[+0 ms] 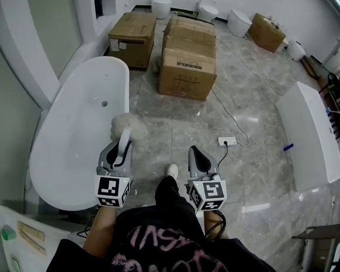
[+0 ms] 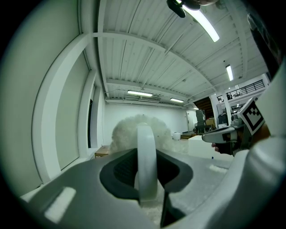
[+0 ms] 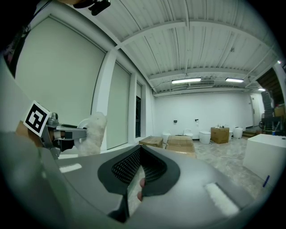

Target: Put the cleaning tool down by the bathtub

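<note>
Head view puts the white oval freestanding bathtub [image 1: 76, 134] at your 10 o'clock, its long floor-side rim running from 11 o'clock back toward your left knee. Your left gripper [image 1: 122, 143] is clamped on the white curved handle of the fluffy white cleaning tool [image 1: 127, 125]. The tool's woolly head sits at that rim, at about 11 o'clock. You cannot tell whether it touches the tub. In the left gripper view the handle [image 2: 146, 165] stands upright between the jaws, with the fluff [image 2: 140, 129] just beyond.

Your right gripper [image 1: 195, 155] points to 12 o'clock with its jaws drawn together on nothing, well apart from the tub.

Open grey marbled tile floor [image 1: 175, 123] stretches from your white shoe [image 1: 171, 170] toward 12 o'clock, as far as the stacked brown cardboard boxes [image 1: 186, 58]. At 1 o'clock a white power strip [image 1: 226, 140] lies on the tiles with its cable trailing away. At 3 o'clock stands a long white rectangular unit [image 1: 309, 134], with bare floor between it and you. White walls and a ribbed white ceiling close the room.
</note>
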The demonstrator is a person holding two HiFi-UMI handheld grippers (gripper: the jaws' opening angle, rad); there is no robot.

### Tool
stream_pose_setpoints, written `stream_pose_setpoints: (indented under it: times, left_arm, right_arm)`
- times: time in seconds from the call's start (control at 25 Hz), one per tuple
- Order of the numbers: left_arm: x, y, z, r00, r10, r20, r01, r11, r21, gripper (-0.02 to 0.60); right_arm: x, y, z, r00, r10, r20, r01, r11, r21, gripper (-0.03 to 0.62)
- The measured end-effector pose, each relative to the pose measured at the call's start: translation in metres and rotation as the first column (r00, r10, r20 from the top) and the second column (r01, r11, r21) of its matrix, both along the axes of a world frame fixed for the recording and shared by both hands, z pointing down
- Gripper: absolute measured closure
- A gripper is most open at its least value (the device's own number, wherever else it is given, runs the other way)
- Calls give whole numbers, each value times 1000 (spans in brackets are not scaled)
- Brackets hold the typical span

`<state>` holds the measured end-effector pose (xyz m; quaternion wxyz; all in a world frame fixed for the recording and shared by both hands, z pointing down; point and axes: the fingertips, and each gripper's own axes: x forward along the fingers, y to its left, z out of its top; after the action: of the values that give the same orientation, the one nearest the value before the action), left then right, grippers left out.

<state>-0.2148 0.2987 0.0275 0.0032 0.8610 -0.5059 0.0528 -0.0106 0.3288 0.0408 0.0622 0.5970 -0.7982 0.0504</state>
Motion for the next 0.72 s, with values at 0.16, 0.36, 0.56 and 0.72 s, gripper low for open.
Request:
stream_pose_setpoints:
  times: [0.16, 0.36, 0.56, 0.72]
  left_arm:
    - [0, -2, 4, 1000, 1, -8, -1, 1000, -2, 500]
    - [1, -11, 8, 1000, 4, -2, -4, 1000, -6, 500]
    - [7, -22, 6, 1000, 12, 25, -12, 1000, 4, 500]
    - [13, -33, 12, 999, 27, 45, -27, 1000, -9, 500]
  right_arm:
    - [2, -5, 0, 1000, 8, -10, -8, 1000, 11, 576]
    - [4, -12, 8, 1000, 8, -8, -8, 1000, -5, 576]
    - [7, -26, 8, 1000, 2, 1, -2, 1000, -1, 576]
    - [6, -40, 10, 1000, -12, 6, 12, 1000, -4, 576]
